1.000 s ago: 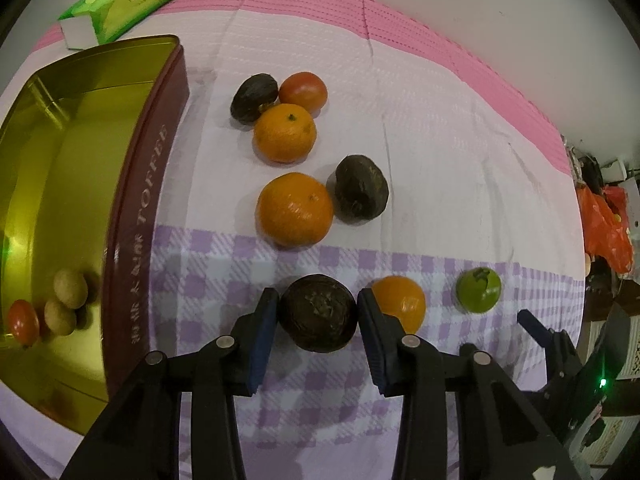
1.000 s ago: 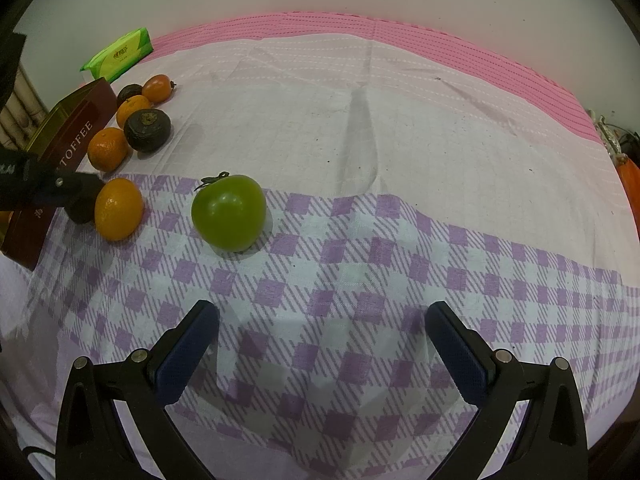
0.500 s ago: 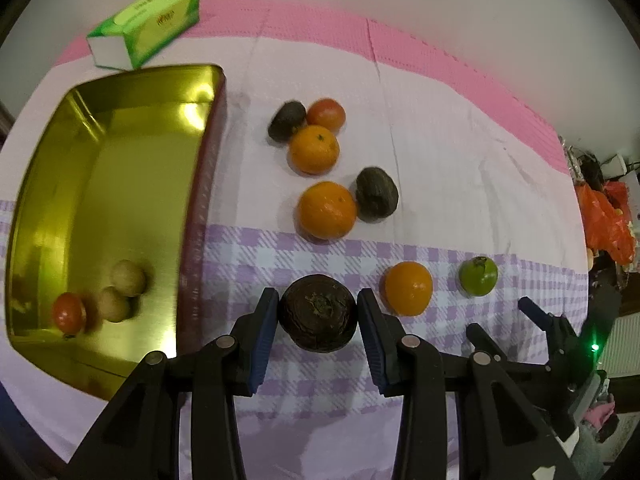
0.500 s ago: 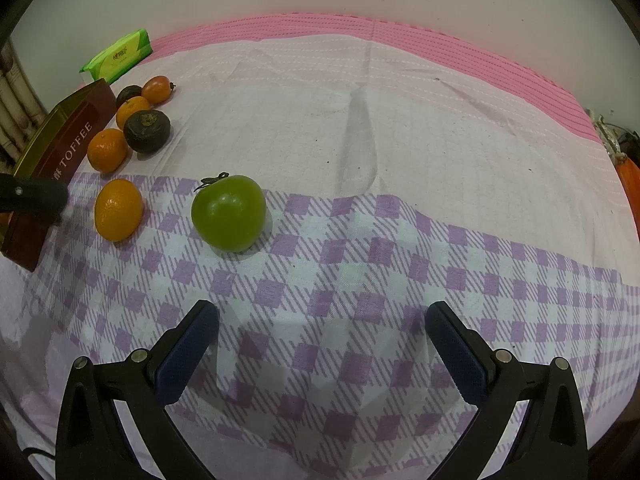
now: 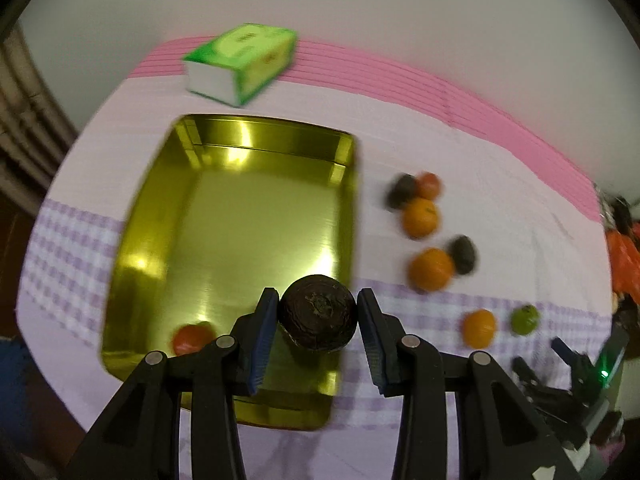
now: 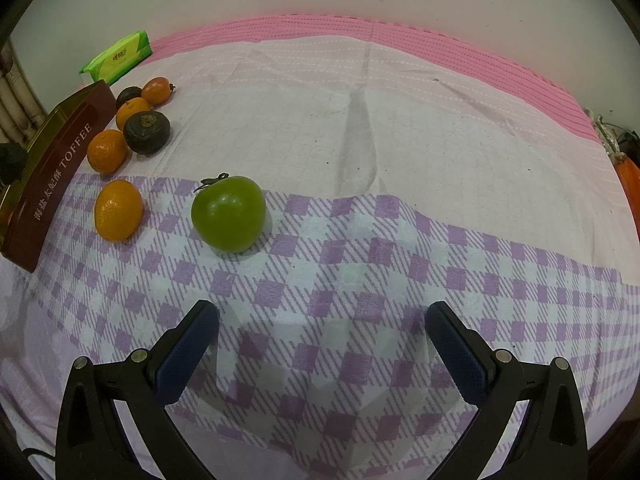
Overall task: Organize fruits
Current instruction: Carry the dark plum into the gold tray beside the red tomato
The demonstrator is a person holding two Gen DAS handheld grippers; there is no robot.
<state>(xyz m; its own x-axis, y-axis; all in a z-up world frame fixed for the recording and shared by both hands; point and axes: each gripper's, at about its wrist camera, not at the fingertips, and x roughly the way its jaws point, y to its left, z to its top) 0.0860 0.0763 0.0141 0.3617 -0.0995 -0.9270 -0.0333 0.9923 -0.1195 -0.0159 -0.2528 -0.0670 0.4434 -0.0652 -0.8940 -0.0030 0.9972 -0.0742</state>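
Left tongs (image 5: pixel 318 316) clamp round dark-brown wrinkled fruit (image 5: pixel 318 316) above near right corner of gold rectangular tin (image 5: pixel 248 148). Small red fruit (image 5: pixel 191 338) lies inside, just left. Best carry further inward, lower, then release clear of rim. Right tongs (image 6: pixel 322 346) gape empty near round green tomato-like fruit (image 6: pixel 228 213) on checked cloth (image 6: pixel 360 264).

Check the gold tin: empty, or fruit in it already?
Not empty. The gold tin holds a red fruit at its near end; most of the floor is bare, and the near corner is hidden behind the left gripper.
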